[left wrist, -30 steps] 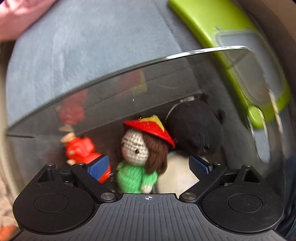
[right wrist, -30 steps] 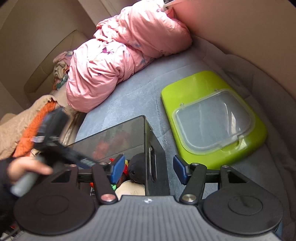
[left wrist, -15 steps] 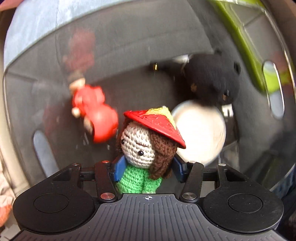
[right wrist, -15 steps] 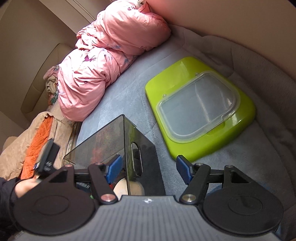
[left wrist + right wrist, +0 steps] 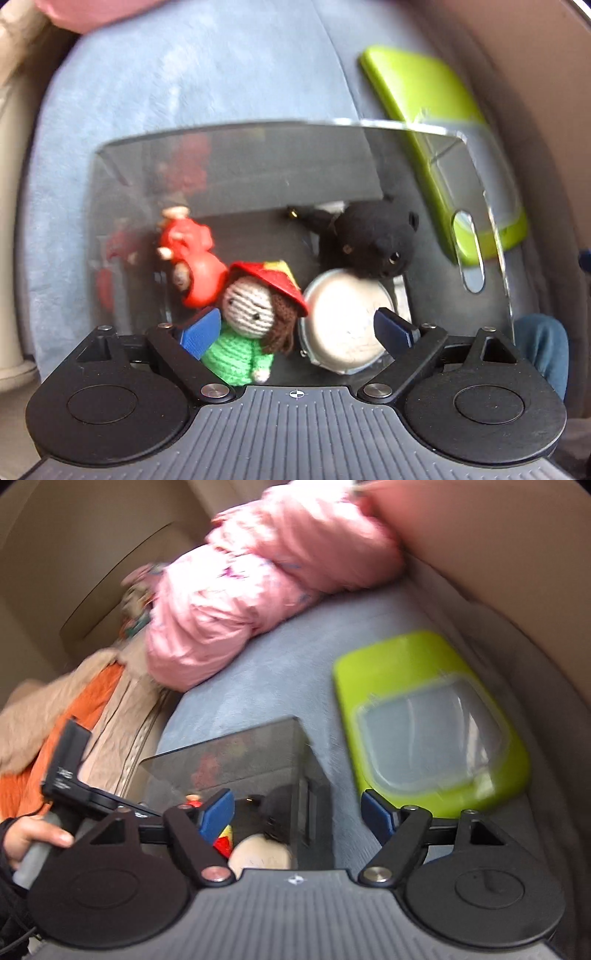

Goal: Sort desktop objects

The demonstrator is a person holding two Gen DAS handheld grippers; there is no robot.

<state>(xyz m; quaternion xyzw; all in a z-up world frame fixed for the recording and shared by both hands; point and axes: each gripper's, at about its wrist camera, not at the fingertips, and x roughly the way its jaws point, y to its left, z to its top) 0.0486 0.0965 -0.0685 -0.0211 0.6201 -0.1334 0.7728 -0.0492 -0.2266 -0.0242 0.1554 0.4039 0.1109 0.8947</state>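
A dark see-through box (image 5: 258, 162) stands on the grey-blue cushion. Inside lie a crocheted doll (image 5: 251, 325) with a red hat and green body, a red figurine (image 5: 195, 258), a black plush toy (image 5: 369, 240) and a round silver tin (image 5: 343, 321). My left gripper (image 5: 295, 328) is open above the box, with the doll lying loose between its fingers. My right gripper (image 5: 299, 816) is open and empty, straddling the box's right wall (image 5: 310, 805). The right wrist view shows the left gripper's body (image 5: 70, 768) in a hand.
A lime-green lid with a clear window (image 5: 432, 720) lies on the cushion right of the box; it also shows in the left wrist view (image 5: 436, 122). Pink bedding (image 5: 258, 583) lies at the back. Orange and beige cloth (image 5: 74, 716) lies at the left. A brown wall bounds the right.
Half a second ago my left gripper was shut on the doll inside the box. Now it is open and higher up, and the doll lies tilted in the box. The right gripper shifted slightly.
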